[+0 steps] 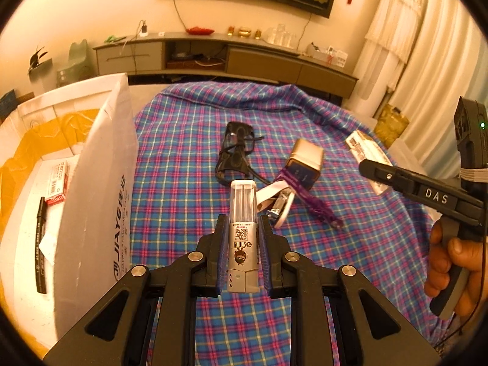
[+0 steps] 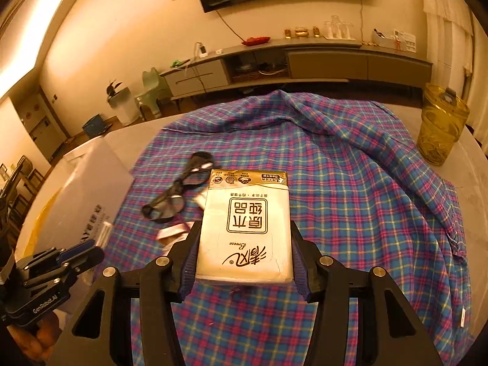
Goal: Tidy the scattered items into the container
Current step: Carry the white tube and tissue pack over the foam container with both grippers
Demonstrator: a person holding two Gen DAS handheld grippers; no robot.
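On the white box (image 1: pixel 100 189) flap I read "JiAYE" along its side. My right tool (image 1: pixel 405 183) carries "DAS" in white letters. My left tool (image 2: pixel 61 262) body shows "GenRobot.AI". The tissue pack (image 2: pixel 244 228) reads "Breeze" beside large Chinese characters. The small tube (image 1: pixel 243 231) bears a QR code and print too small to read.

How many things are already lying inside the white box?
3 visible: a red and white small box, a black marker pen and a scrap of white paper, all on the box floor. The near wall may hide more.
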